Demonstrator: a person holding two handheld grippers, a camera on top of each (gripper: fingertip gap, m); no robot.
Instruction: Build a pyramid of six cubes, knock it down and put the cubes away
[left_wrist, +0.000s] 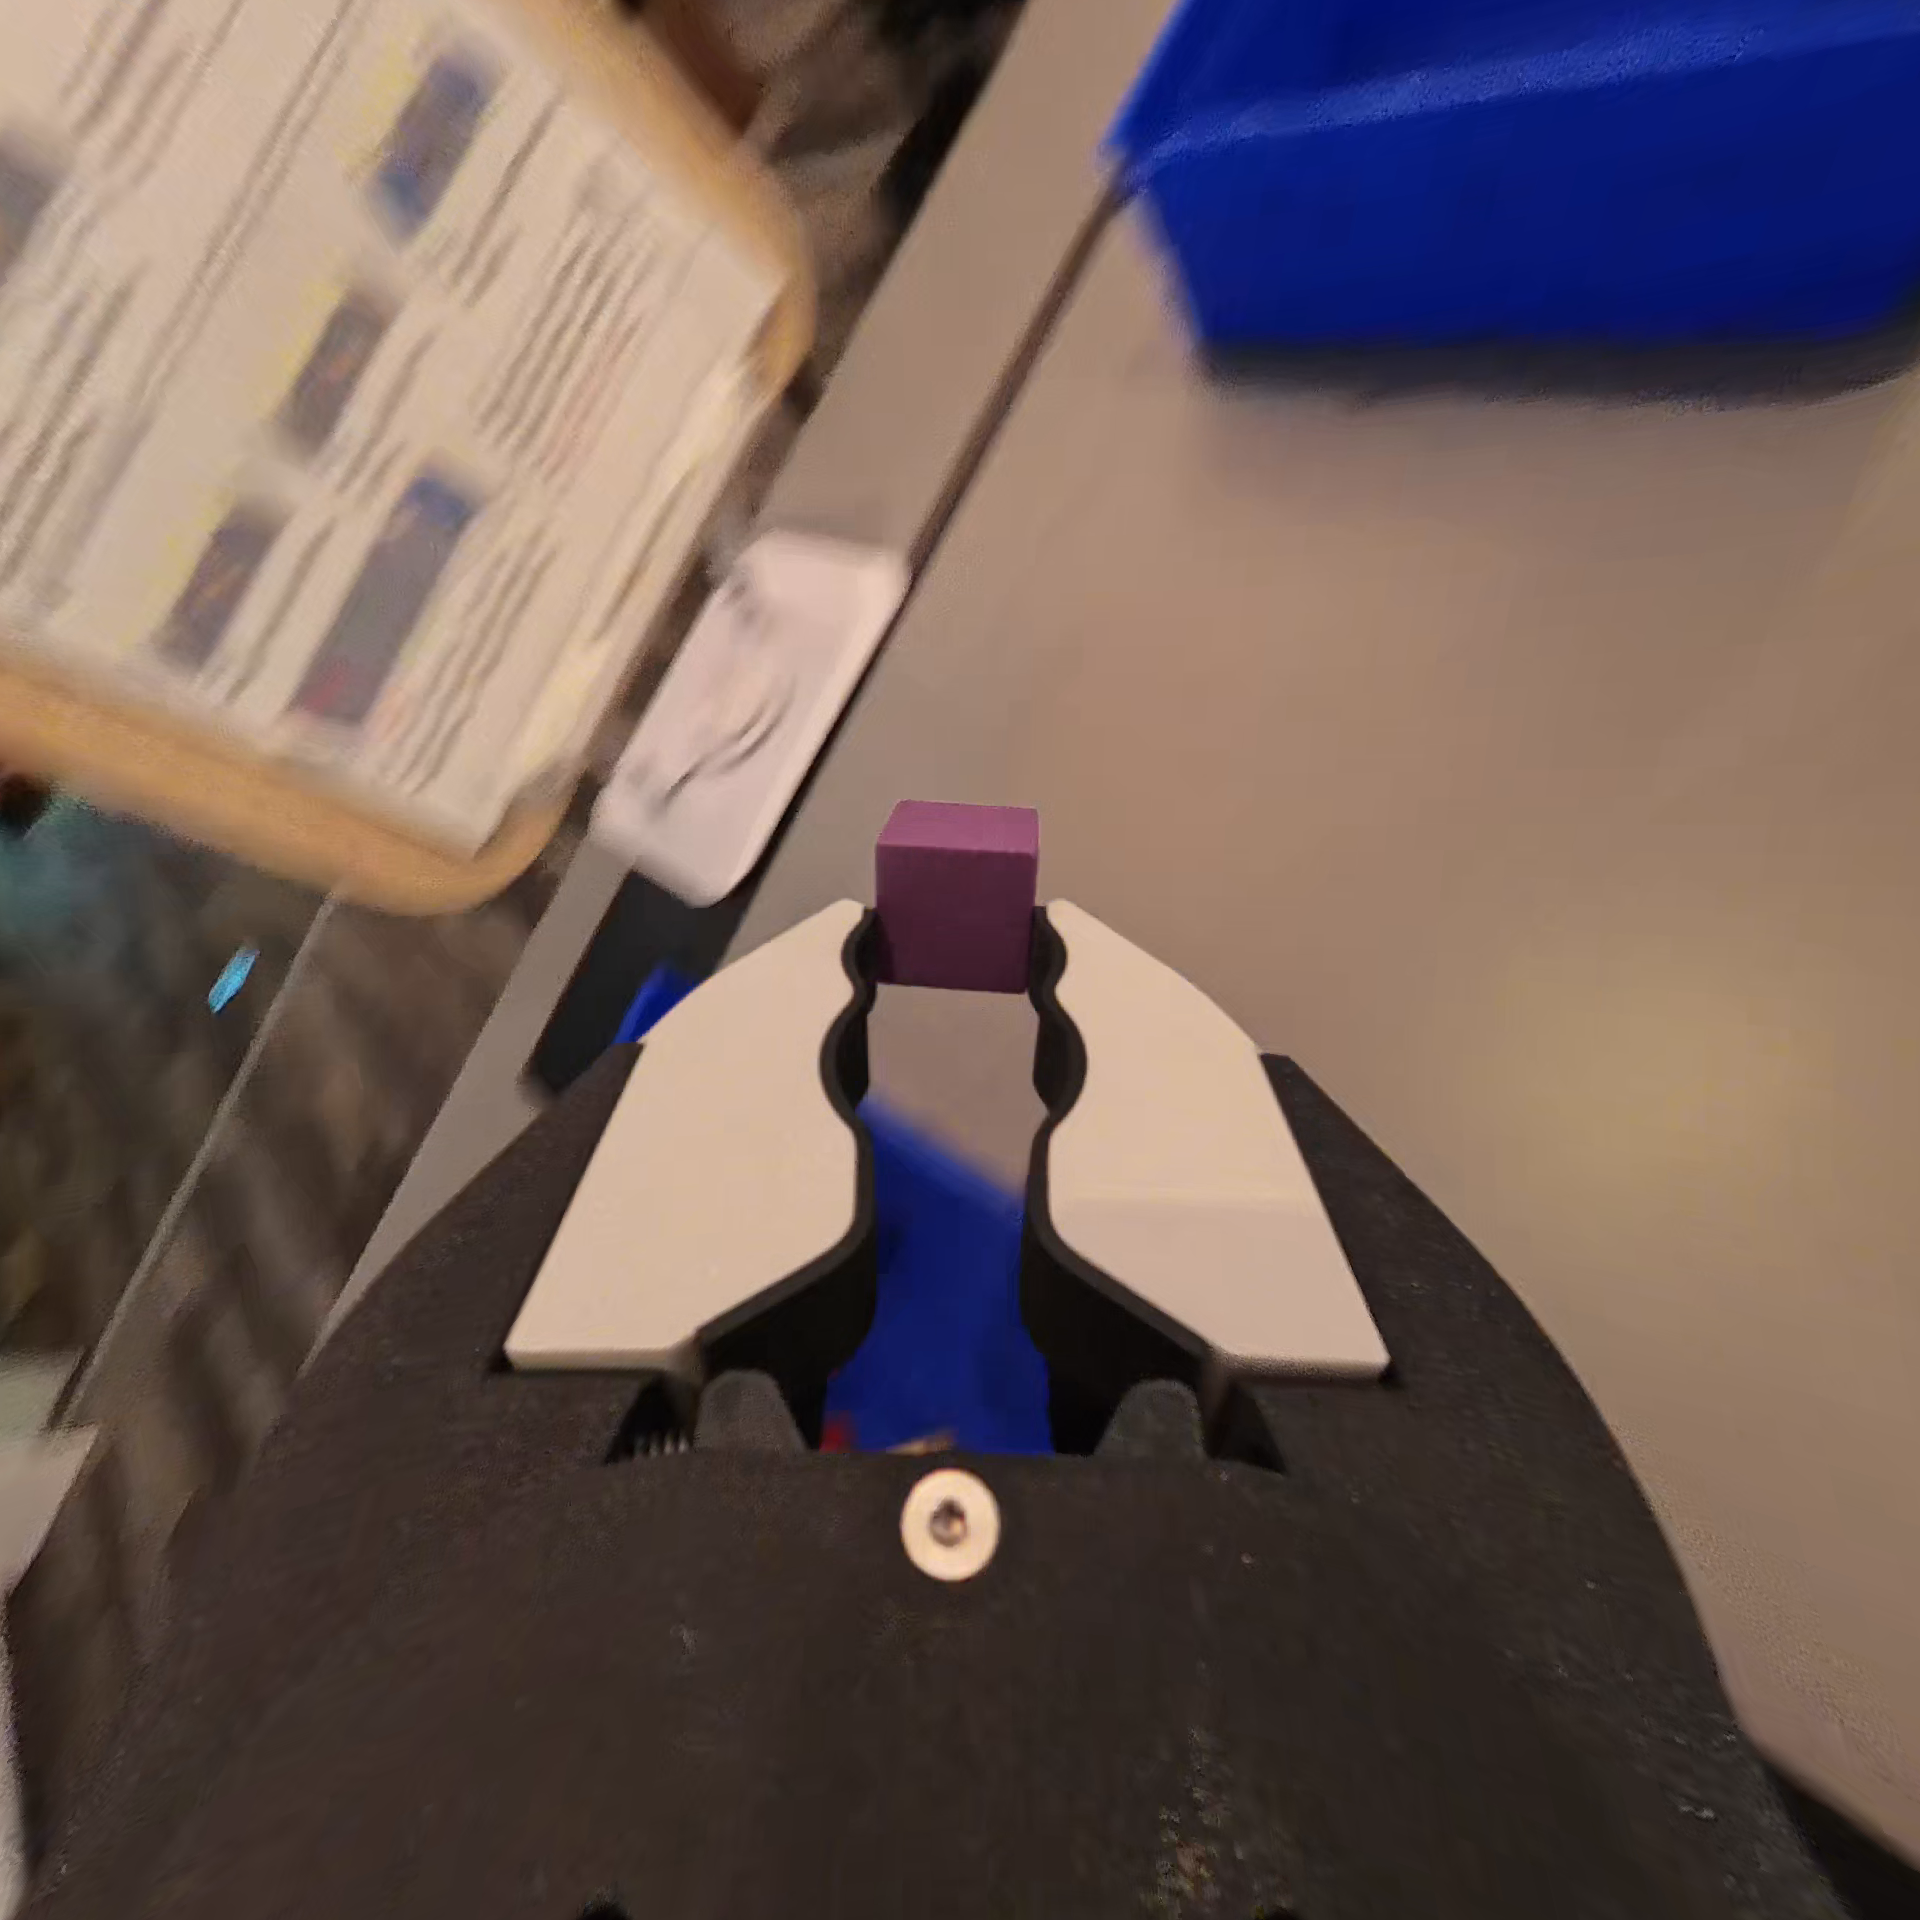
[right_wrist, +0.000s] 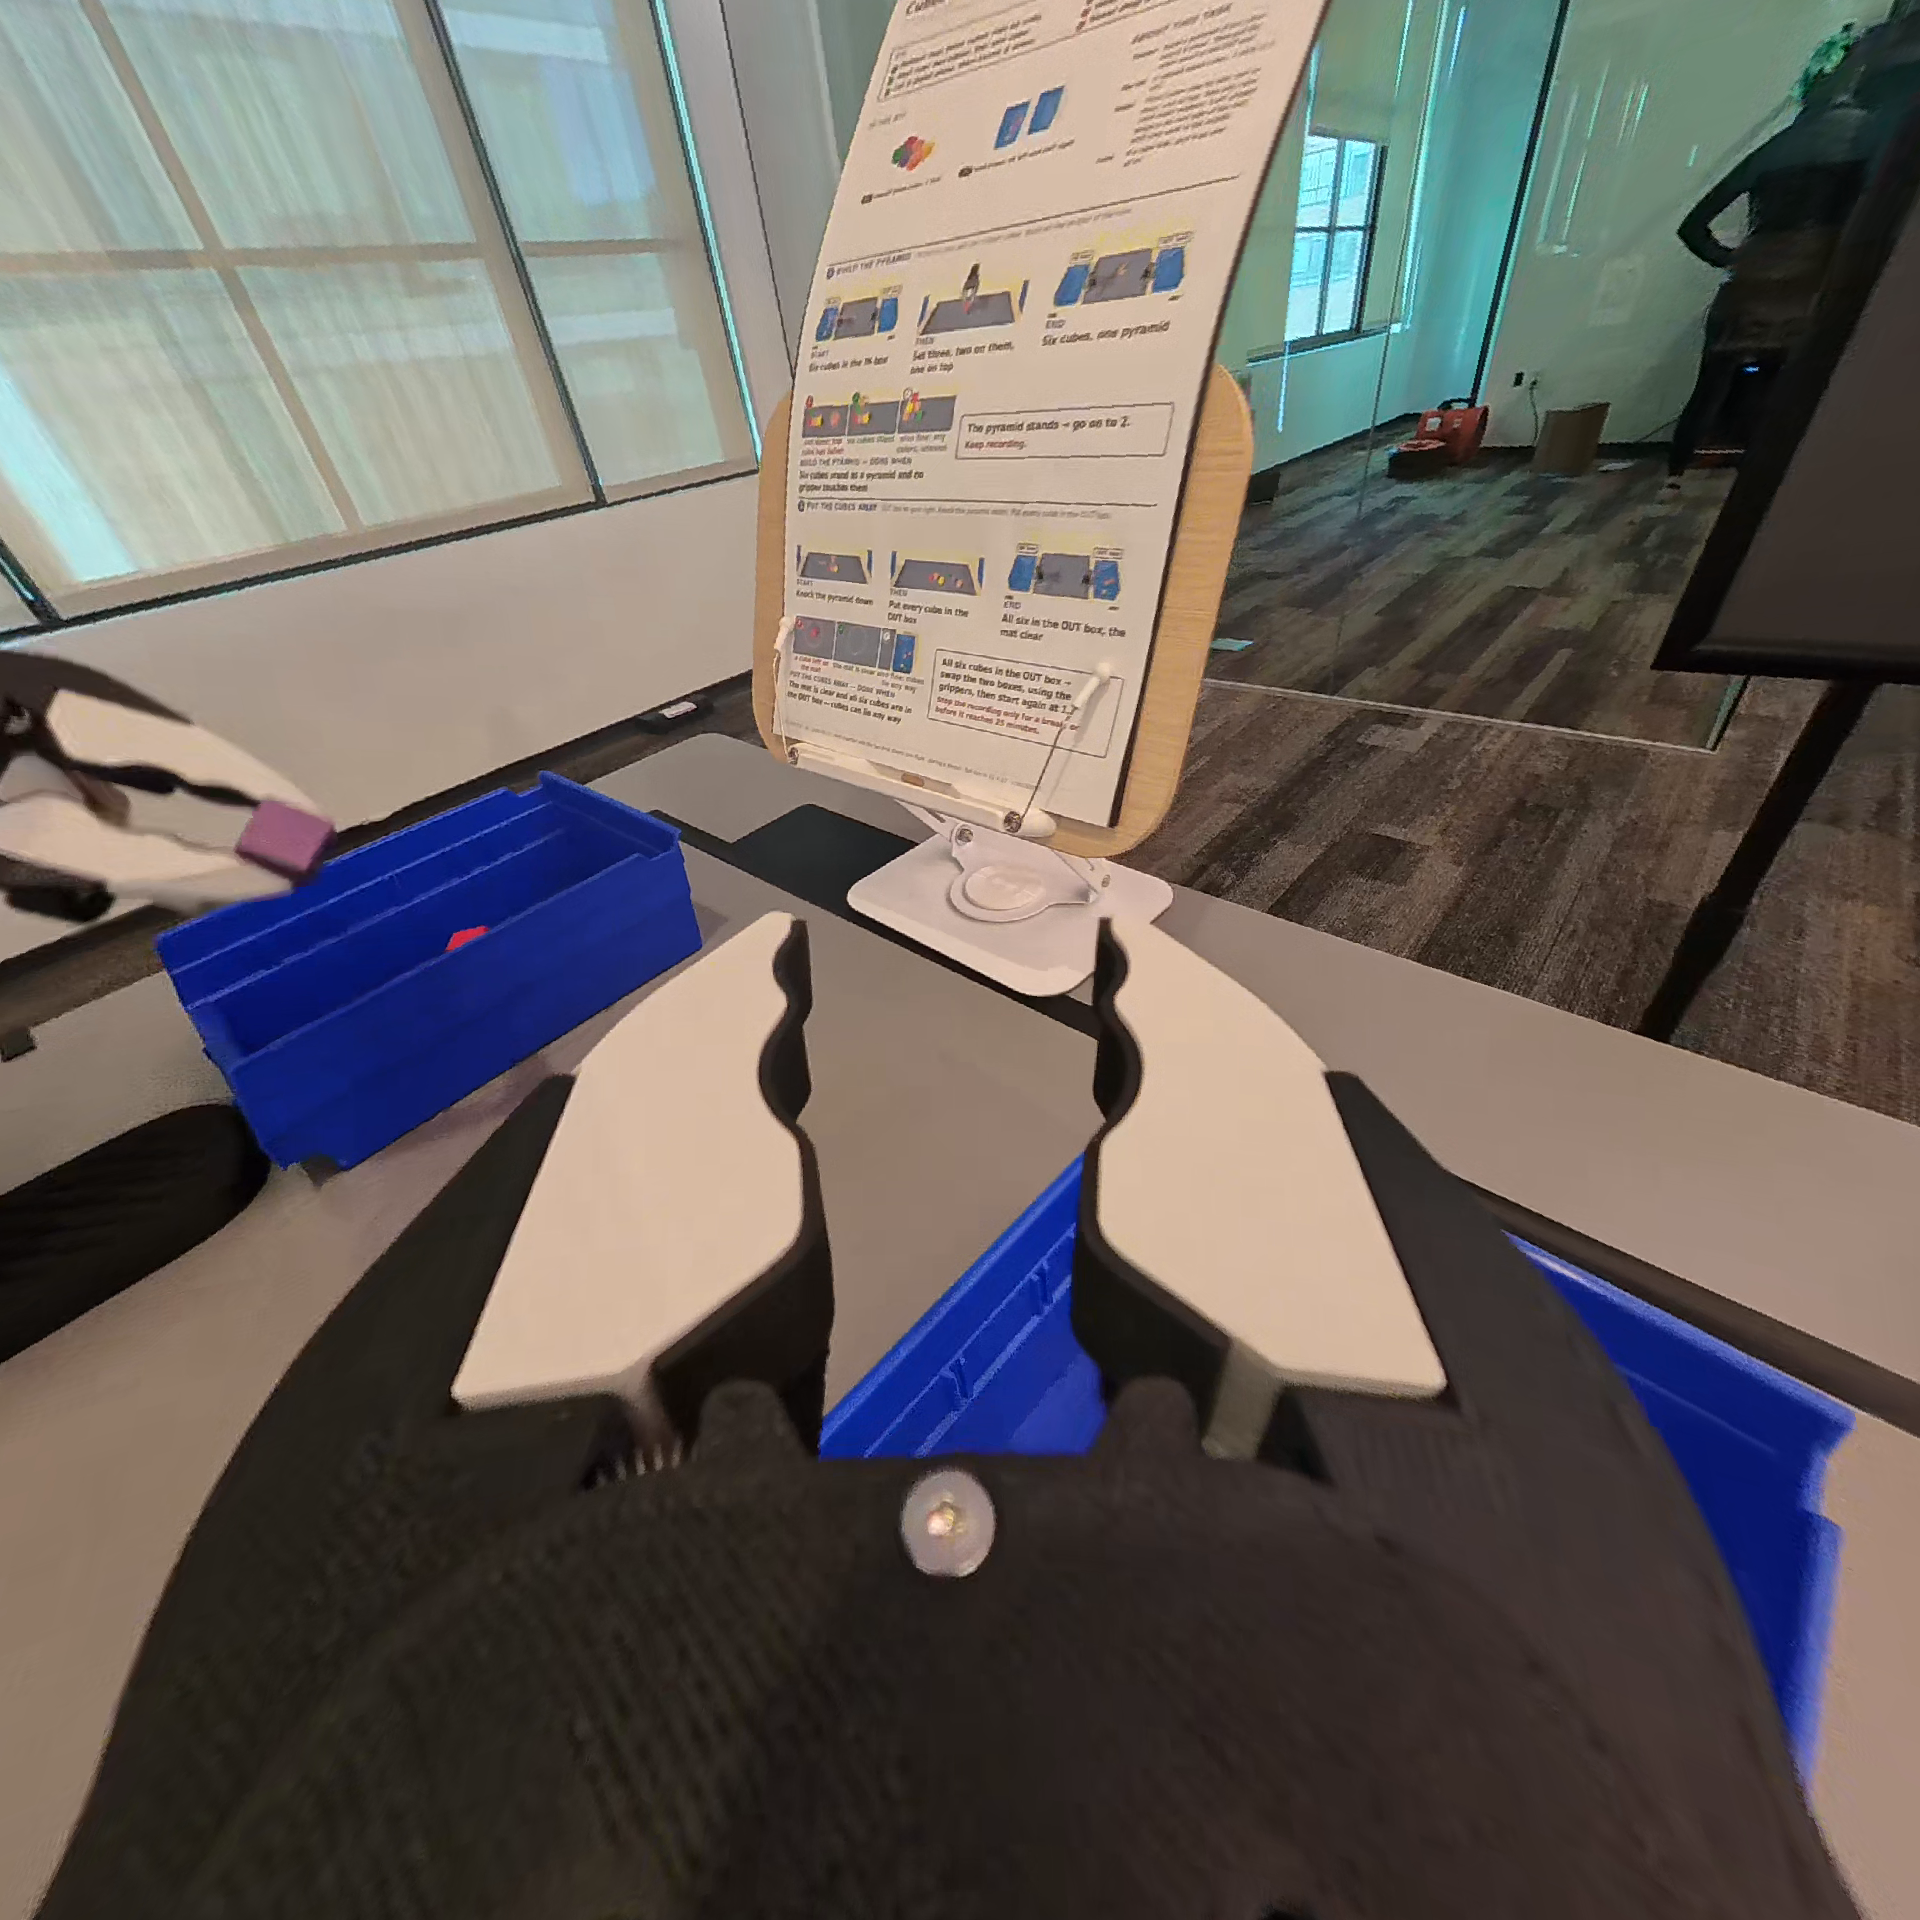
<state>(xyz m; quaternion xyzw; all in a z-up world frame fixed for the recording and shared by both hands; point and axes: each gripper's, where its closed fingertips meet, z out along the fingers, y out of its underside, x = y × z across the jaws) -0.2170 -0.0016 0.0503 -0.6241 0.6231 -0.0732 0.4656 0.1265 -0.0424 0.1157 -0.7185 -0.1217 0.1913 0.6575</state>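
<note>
My left gripper (left_wrist: 954, 935) is shut on a purple cube (left_wrist: 956, 894), held at the fingertips above the grey table. The right wrist view shows the same gripper with the purple cube (right_wrist: 283, 836) at the far left, over the near end of a blue bin (right_wrist: 436, 997). A red cube (right_wrist: 468, 938) lies inside that bin. My right gripper (right_wrist: 948, 956) is open and empty, held above a second blue bin (right_wrist: 966, 1361) whose wall shows between its fingers. In the left wrist view a blue bin (left_wrist: 1538, 177) stands at the top right, and blue plastic (left_wrist: 935, 1299) shows between the fingers.
An instruction sheet on a wooden board with a white stand (right_wrist: 1013, 416) stands at the table's far edge; it is blurred in the left wrist view (left_wrist: 343, 416). A dark mat (right_wrist: 935, 1039) covers the table's middle. A dark sleeve (right_wrist: 104, 1205) rests at the left. The left gripper's tips are roughly 35 cm from the right gripper's.
</note>
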